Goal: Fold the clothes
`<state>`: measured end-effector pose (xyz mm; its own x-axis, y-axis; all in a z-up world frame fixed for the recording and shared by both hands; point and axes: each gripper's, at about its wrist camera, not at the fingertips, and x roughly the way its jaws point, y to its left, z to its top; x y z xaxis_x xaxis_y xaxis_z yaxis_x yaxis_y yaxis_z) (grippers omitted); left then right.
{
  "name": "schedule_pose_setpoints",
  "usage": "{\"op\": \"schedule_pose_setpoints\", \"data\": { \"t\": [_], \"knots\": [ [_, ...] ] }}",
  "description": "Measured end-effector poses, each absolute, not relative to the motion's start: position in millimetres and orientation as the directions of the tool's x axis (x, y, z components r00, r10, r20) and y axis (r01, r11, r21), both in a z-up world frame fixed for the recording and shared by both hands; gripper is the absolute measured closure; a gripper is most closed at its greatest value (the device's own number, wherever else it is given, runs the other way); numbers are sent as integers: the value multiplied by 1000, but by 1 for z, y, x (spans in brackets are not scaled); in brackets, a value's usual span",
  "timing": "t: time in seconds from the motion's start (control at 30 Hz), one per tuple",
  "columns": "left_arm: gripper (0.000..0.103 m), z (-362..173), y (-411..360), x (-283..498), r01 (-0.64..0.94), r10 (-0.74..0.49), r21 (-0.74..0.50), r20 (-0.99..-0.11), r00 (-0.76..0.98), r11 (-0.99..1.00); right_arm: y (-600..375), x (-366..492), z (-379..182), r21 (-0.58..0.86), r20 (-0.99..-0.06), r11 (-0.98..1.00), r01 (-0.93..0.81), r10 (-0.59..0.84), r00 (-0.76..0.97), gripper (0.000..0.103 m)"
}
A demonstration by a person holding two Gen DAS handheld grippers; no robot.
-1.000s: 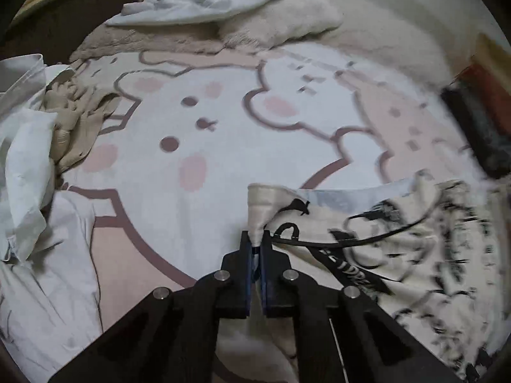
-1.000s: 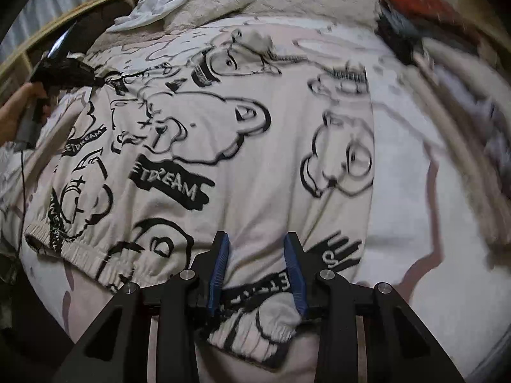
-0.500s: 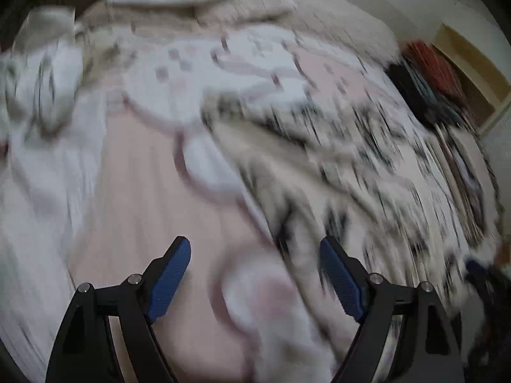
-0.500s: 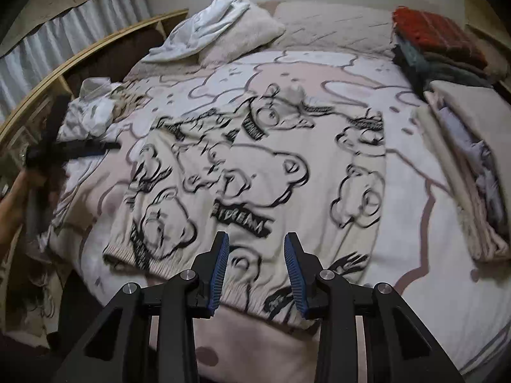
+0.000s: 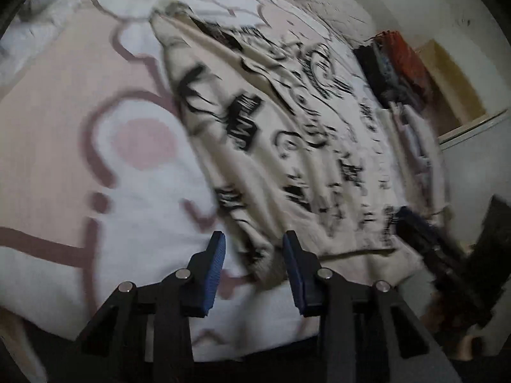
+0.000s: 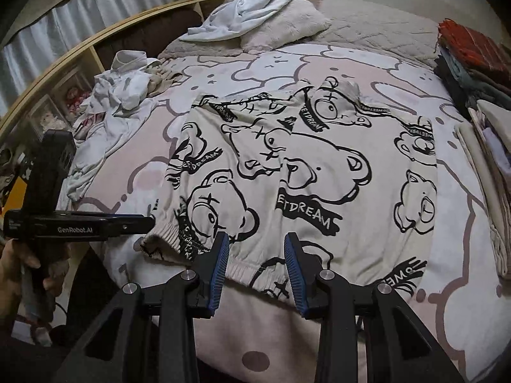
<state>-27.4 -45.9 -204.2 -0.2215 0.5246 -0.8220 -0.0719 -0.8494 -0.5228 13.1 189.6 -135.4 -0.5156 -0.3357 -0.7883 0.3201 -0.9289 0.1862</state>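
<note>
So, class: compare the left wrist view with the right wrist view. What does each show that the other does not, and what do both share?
Only the left wrist view: a yellow-lined opening in the wall past the folded stack.

Only the right wrist view: the pillow with a white garment on it, the curtain, the wooden bed frame, and the hand holding the left gripper.

Both: the bear-print sweatshirt flat on the bunny blanket, and the folded stack.

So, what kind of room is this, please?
Most likely a bedroom. A bed with a cartoon-print cover fills the view, a pillow lies at its far end, and a bear-print sweatshirt is spread on it beside a stack of folded clothes.
</note>
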Motion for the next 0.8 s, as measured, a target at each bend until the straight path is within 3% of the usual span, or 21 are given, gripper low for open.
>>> {"op": "schedule_pose_setpoints", "data": {
  "t": [0.2, 0.23, 0.3, 0.47, 0.53, 0.6, 0.8],
  "knots": [
    [66, -208, -27, -30, -65, 449, -446, -872, -194, -893, 193, 8, -140, 196, -799, -934, 299, -329, -504, 67],
    [70, -207, -27, -29, -60, 448, -446, -871, -202, -893, 192, 8, -141, 195, -800, -933, 301, -329, -502, 67],
    [89, -208, -31, -26, -45, 454, -456, -865, -215, -889, 192, 6, -142, 198, -799, -933, 302, -332, -501, 67],
    [93, -199, -57, -13, -8, 498, -513, -829, -256, -858, 186, -3, -152, 219, -811, -928, 302, -346, -473, 67],
    [94, -193, -65, -5, -1, 480, -499, -834, -272, -867, 181, -4, -152, 225, -807, -920, 320, -360, -468, 67],
    [102, -192, -72, 4, 14, 441, -463, -854, -275, -887, 177, -5, -154, 224, -807, -914, 338, -368, -462, 67],
    [102, -200, -89, 19, 30, 376, -400, -884, -279, -916, 176, -16, -194, 183, -874, -935, 304, -296, -385, 67]
  ]
}}
